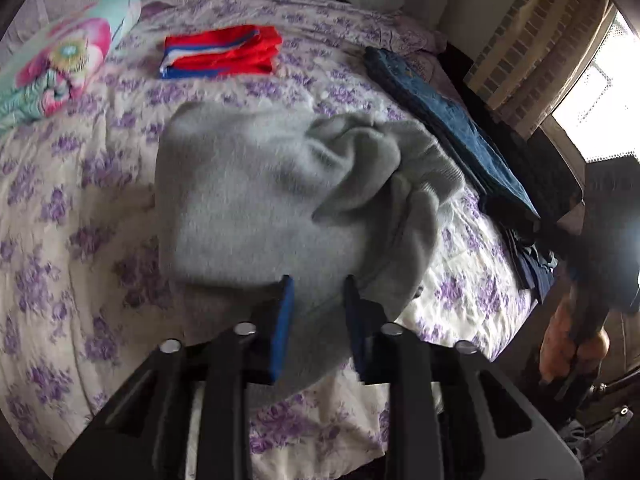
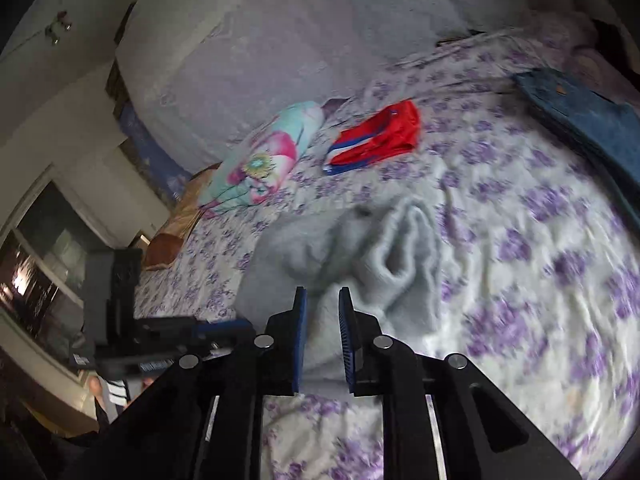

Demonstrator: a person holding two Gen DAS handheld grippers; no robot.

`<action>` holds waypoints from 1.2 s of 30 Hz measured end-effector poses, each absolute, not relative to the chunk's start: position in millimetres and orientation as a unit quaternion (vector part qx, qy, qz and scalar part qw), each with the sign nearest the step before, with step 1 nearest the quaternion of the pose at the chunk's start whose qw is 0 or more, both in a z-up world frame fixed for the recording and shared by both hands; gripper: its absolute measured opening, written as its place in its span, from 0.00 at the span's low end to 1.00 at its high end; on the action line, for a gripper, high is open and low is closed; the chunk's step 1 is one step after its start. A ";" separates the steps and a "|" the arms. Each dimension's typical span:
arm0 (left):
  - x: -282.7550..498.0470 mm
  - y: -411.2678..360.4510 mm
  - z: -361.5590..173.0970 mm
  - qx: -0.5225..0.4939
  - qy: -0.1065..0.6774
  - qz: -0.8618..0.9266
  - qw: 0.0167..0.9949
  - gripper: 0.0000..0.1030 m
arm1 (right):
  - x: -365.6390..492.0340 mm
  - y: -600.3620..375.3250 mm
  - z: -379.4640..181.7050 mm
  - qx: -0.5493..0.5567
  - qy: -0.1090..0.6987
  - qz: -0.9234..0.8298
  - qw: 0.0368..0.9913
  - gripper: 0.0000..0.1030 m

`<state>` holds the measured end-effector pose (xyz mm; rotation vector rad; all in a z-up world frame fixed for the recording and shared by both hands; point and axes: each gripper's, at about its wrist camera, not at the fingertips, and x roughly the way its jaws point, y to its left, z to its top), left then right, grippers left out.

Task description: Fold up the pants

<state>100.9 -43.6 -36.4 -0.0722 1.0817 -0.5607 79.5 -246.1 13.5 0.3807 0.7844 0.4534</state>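
Bare bed (image 1: 80,208) sheet lies left of the grey pants (image 1: 240,200). Folded jeans (image 1: 452,120) block the right; red shorts (image 1: 224,52) and pillow (image 1: 60,64) block the far side.

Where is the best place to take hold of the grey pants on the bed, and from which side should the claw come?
Probably the bunched folds of the grey pants, on their right part toward the blue jeans. The fabric stands up in ridges there, so fingers can pinch it, coming from the near edge. The left part lies flat against the bedsheet.

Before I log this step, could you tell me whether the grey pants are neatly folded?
Not neatly: the grey pants are doubled over, but one end is bunched.
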 end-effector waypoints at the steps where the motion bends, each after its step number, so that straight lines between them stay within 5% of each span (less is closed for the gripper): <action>1: 98.6 -47.3 -45.4 -0.034 0.513 -0.261 0.817 0.11 | 94.8 -237.1 18.1 0.171 0.387 0.226 0.878 0.17; 4: 93.8 -42.9 -59.9 -0.033 0.504 -0.259 0.823 0.11 | 137.6 -216.0 16.7 0.132 0.422 0.225 0.868 0.17; 8: 96.6 -37.1 -85.0 -0.028 0.520 -0.251 0.816 0.11 | 173.2 -226.3 -48.1 0.105 0.516 0.145 0.837 0.00; 13: 97.4 -27.2 -99.6 -0.066 0.516 -0.280 0.807 0.09 | 162.8 -230.9 -68.8 0.096 0.525 0.140 0.834 0.00; 18: 82.5 -4.8 -82.8 -0.081 0.498 -0.287 0.814 0.09 | 152.4 -173.9 1.1 0.006 0.489 0.180 0.854 0.18; 20: 82.3 3.8 -83.8 -0.091 0.504 -0.284 0.810 0.09 | 159.0 -143.5 25.0 -0.017 0.466 0.219 0.857 0.58; 26: 85.1 11.3 -83.4 -0.092 0.512 -0.280 0.807 0.09 | 231.5 -75.9 26.0 -0.101 0.490 0.225 0.836 0.59; 31: 85.2 19.8 -85.3 -0.094 0.515 -0.286 0.803 0.10 | 281.8 -65.1 -17.3 -0.090 0.584 0.233 0.772 0.59; 32: 86.0 19.0 -87.3 -0.090 0.518 -0.288 0.800 0.10 | 283.2 -64.9 -23.9 -0.079 0.591 0.241 0.765 0.56; 33: 87.6 17.7 -89.2 -0.083 0.522 -0.289 0.798 0.11 | 281.3 -62.5 -26.8 -0.073 0.592 0.254 0.762 0.26; 36: 96.2 12.2 -97.4 -0.077 0.532 -0.283 0.794 0.11 | 270.6 -52.2 -26.6 -0.103 0.571 0.232 0.781 0.14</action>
